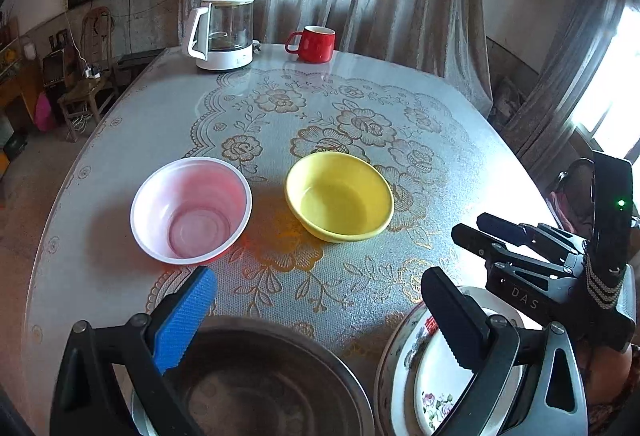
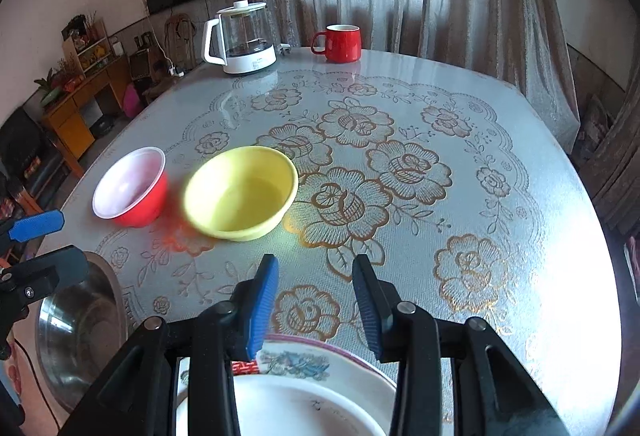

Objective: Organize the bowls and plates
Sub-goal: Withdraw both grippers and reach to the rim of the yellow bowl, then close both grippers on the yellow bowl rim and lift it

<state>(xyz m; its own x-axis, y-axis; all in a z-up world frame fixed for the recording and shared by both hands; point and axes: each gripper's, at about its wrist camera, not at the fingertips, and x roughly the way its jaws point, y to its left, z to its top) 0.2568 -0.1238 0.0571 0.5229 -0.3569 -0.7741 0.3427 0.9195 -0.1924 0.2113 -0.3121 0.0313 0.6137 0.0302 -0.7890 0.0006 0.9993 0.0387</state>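
While both tongs gape empty, yellow bowl (image 2: 240, 192) touches nothing.

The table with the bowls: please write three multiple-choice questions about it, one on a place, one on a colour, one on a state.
1. Where does the red mug stand?
A. at the far edge, beside the glass kettle
B. inside the yellow bowl
C. on the flowered plate

2. What colour is the red bowl inside?
A. yellow
B. white
C. blue

3. How is the right gripper?
A. closed on the yellow bowl
B. holding the mug
C. open, holding nothing

Key: 1 A, the mug stands next to the kettle; 2 B, its inside shows white; 3 C, tablecloth shows between its fingers.
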